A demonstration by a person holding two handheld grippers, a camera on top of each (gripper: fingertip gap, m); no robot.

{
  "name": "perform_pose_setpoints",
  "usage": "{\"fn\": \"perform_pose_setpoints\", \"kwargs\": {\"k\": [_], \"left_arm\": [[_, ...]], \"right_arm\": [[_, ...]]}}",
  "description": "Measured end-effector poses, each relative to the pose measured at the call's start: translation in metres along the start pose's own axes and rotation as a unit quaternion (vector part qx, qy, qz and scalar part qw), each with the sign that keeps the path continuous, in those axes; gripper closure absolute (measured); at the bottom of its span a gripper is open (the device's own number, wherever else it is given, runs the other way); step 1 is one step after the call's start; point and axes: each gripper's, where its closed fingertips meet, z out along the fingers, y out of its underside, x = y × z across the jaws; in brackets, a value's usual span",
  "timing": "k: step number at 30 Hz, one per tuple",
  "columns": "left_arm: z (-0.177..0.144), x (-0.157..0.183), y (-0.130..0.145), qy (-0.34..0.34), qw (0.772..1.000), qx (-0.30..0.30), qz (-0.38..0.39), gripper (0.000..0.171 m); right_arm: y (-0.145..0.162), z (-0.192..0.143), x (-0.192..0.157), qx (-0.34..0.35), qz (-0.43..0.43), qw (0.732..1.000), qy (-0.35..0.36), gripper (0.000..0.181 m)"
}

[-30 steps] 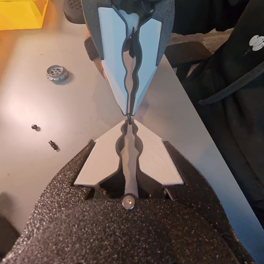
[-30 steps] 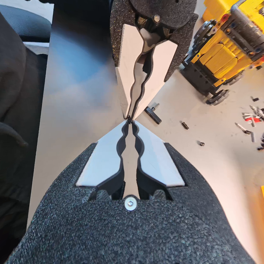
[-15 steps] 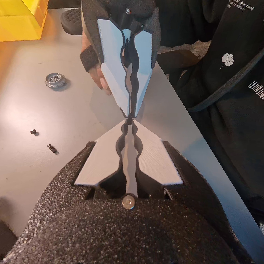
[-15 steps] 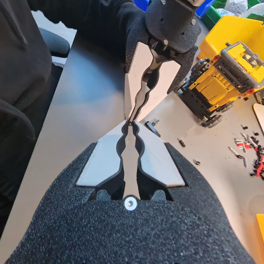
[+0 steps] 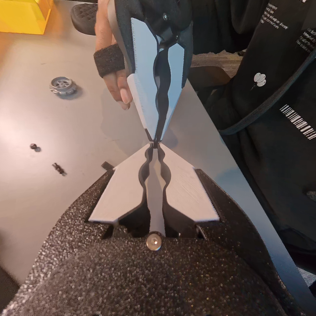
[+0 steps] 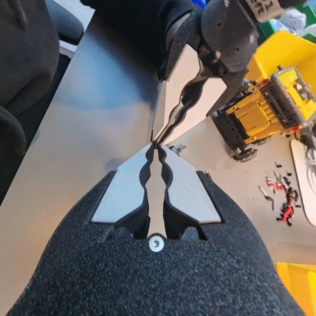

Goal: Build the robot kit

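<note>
1. Left gripper (image 5: 154,149): tips pressed onto a tiny black part (image 5: 155,145), held above the grey table (image 5: 51,119).
2. Right gripper (image 6: 155,146): tips pinched on the same small part, meeting the left gripper tip to tip; it shows from the far side in the left wrist view.
3. Whether that part is one piece or two joined is too small to tell.
4. A hand (image 5: 112,68) with a black finger strap grips the right tool.
5. Left wrist view: grey wheel (image 5: 60,86) far left; small black bits (image 5: 58,168) near left.
6. Right wrist view: yellow brick vehicle (image 6: 266,112) far right; loose red and black pieces (image 6: 283,201) on the right; black pin (image 6: 177,148) just beyond the tips.
</note>
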Motion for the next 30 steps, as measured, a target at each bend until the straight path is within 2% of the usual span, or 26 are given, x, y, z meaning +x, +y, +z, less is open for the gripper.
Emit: {"fn": "perform_pose_setpoints", "kwargs": {"k": [1,3,7,12,18,24,30], "left_arm": [[-0.005,-0.008,0.001,-0.028,1.000,-0.006,0.010,0.166],[-0.017,-0.026,0.005,-0.091,0.995,-0.020,0.035,0.148],[-0.025,-0.036,0.020,-0.133,0.986,-0.066,0.077,0.152],[-0.016,-0.038,0.033,-0.149,0.975,-0.118,0.120,0.160],[-0.008,-0.039,0.045,-0.156,0.963,-0.159,0.154,0.158],[-0.005,-0.043,0.043,-0.157,0.967,-0.144,0.140,0.155],[-0.005,-0.052,0.042,-0.160,0.971,-0.146,0.105,0.160]], "right_arm": [[0.004,-0.001,0.005,0.001,0.021,1.000,0.007,0.177],[0.016,-0.004,0.016,0.002,0.065,0.997,0.029,0.177],[0.031,-0.010,0.035,0.014,0.125,0.989,0.072,0.177],[0.040,-0.005,0.048,0.012,0.129,0.987,0.095,0.177],[0.041,0.001,0.057,0.033,0.138,0.985,0.095,0.177],[0.047,0.005,0.049,0.014,0.133,0.988,0.079,0.177],[0.046,0.004,0.048,0.012,0.132,0.988,0.078,0.177]]}}
